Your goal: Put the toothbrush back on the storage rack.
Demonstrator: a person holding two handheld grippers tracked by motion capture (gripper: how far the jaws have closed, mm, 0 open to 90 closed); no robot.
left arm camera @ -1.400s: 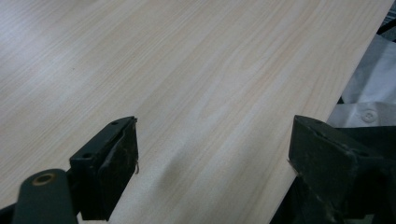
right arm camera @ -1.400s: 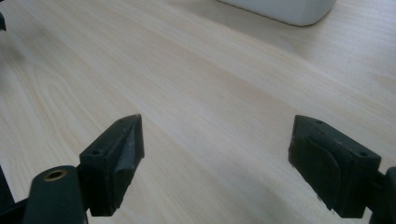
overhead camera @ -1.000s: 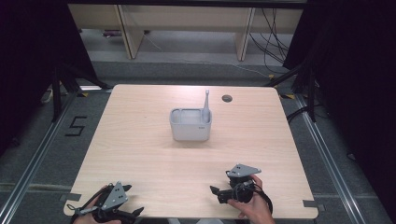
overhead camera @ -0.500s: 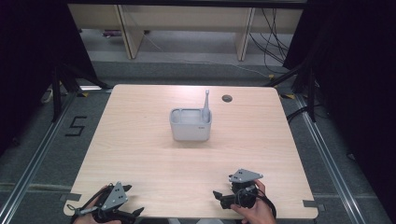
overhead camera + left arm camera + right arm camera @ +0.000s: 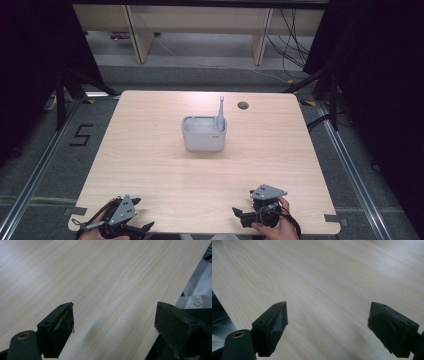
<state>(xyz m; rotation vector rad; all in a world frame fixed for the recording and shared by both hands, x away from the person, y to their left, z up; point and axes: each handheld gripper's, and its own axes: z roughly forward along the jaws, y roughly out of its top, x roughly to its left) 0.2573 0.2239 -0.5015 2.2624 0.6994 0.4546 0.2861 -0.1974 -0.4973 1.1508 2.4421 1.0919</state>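
A light wooden table point(image 5: 150, 165) spreads across the high view, with bare grain over most of its top. Near the middle, a little toward the far edge, sits a grey tub point(image 5: 203, 134), square with rounded corners and open on top. A grey stick-like handle point(image 5: 221, 111) stands up out of the tub's far right corner, leaning slightly; what it belongs to is hard to tell.

Down at the near edge, the right gripper point(image 5: 240, 216) rests toward the near right corner, held in a hand point(image 5: 272, 229), its grey plate on top and its jaws pointing left along the edge. In the right gripper view the two black jaws stand wide apart over bare wood, nothing between them.

The left gripper point(image 5: 145, 228) lies at the near left corner, a hand point(image 5: 97, 226) around it. In the left gripper view its jaws are also spread wide with nothing in them, and the table's edge runs just past the right jaw.

Smallest of all, a dark round hole point(image 5: 243, 105) sits close to the far edge, right of the tub.
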